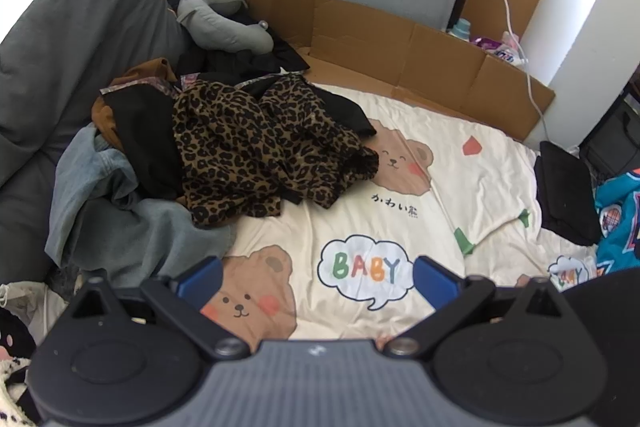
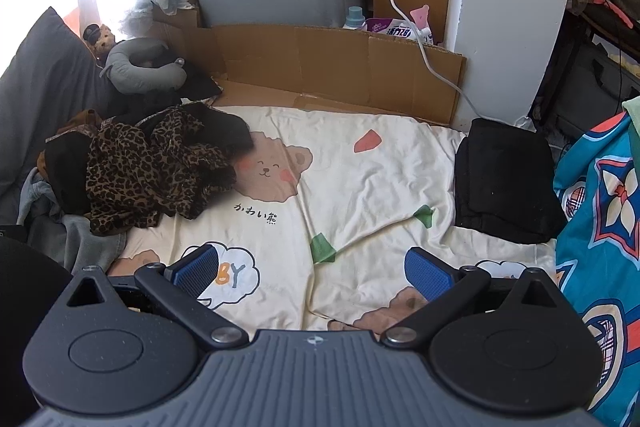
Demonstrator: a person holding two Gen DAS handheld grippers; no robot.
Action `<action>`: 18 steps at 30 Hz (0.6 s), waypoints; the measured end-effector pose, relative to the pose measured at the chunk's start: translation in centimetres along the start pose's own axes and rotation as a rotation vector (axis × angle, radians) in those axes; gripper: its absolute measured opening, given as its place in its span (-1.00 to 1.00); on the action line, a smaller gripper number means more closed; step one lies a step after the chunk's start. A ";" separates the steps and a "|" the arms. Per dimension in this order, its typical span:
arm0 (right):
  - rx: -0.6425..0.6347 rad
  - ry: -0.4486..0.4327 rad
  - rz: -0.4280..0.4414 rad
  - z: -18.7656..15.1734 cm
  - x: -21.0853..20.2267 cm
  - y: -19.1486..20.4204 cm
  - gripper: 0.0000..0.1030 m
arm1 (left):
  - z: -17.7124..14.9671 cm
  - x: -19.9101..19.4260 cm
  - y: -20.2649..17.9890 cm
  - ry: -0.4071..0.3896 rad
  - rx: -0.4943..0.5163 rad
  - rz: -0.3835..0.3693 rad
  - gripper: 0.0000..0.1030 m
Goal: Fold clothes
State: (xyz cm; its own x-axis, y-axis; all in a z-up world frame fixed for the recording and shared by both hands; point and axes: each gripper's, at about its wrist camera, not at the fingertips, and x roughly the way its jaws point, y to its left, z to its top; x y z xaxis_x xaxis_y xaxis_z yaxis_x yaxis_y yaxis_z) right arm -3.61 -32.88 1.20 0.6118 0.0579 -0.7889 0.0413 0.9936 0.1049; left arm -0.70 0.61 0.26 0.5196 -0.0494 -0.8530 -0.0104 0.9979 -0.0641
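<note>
Cream bear-print sheet, cardboard behind

daylight, bright | upper-left glare blown out | fisheye edges bent | focus sharp

Both wrist views look forward and down from close above the cream bear-print bedsheet, sharing the crumpled leopard-print garment, folded black garment

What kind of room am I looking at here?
Most likely a bedroom: a bed with a cream bear-print sheet, a grey pillow at its head, and a heap of unfolded clothes topped by a leopard-print garment.
</note>
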 end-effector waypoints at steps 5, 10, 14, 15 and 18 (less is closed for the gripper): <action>0.006 0.002 -0.004 0.1 0.0 0.3 0.98 | -0.1 0.1 0.1 -0.003 -0.002 -0.006 0.98; 0.017 -0.013 -0.006 0.1 0.1 0.1 0.98 | -0.3 0.0 0.4 -0.010 -0.003 -0.013 0.98; 0.016 -0.016 0.021 0.1 0.1 0.3 0.97 | -0.3 0.2 1.1 -0.010 -0.021 -0.007 0.98; 0.017 -0.020 0.020 0.1 0.0 0.3 0.95 | -0.3 0.3 1.3 -0.010 -0.030 -0.005 0.98; 0.019 -0.032 0.018 0.3 -0.1 0.3 0.86 | -0.2 0.2 2.0 -0.022 -0.053 0.006 0.98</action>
State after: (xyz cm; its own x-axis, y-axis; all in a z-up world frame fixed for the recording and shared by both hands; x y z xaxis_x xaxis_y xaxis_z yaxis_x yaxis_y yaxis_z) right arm -3.44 -32.57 1.50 0.6375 0.0721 -0.7671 0.0449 0.9904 0.1304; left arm -0.77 2.60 -0.14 0.5376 -0.0417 -0.8422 -0.0587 0.9945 -0.0867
